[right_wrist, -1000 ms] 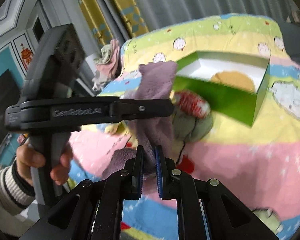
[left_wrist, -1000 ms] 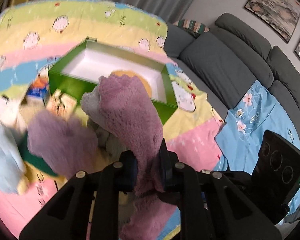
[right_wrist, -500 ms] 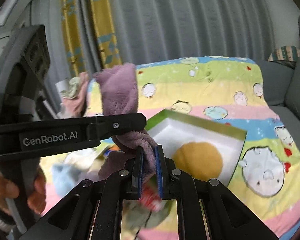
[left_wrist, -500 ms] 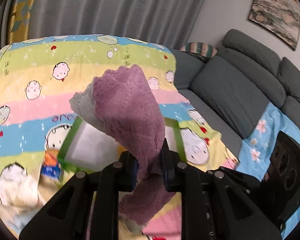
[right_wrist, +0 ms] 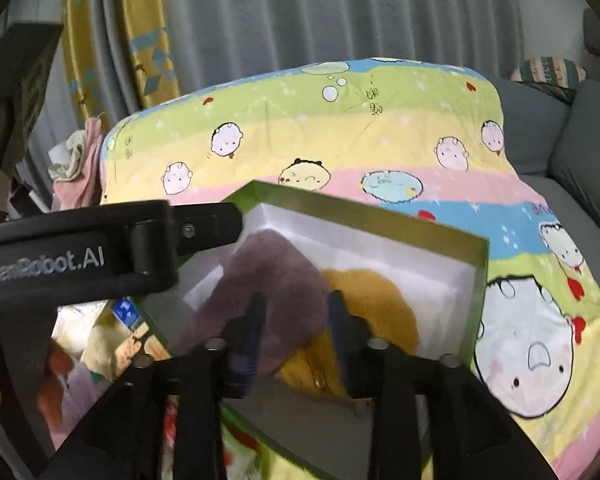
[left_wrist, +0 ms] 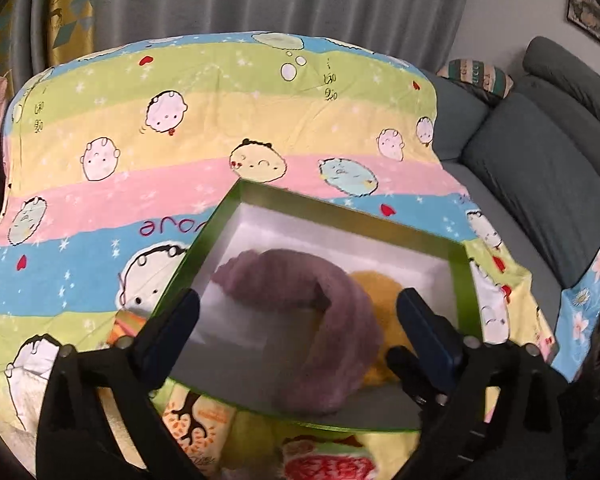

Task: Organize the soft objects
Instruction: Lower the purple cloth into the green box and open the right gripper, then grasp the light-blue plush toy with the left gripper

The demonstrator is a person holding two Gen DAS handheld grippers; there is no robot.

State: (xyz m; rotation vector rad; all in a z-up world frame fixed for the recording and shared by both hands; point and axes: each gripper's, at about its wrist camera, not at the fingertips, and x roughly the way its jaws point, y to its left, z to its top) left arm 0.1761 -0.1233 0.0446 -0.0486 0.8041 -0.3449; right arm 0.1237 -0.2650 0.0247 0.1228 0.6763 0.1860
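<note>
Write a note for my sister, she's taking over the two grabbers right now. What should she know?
Left gripper: jaws opening wide, nothing pinched.
Right gripper: jaws opening, pads off the cloth.
Purple fuzzy cloth: lying in the green box, partly over the yellow soft thing.
Done: purple cloth dropped in the box.
Left: other things lie on the cartoon blanket near the box's close edge; they look blurry. Probably lift both grippers clear and fetch the next soft one.

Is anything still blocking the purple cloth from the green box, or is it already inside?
Nothing visible blocks it. The purple cloth already lies inside the green box, partly over a yellow soft item. Both the left gripper and right gripper are opening, their pads off the cloth.
</note>
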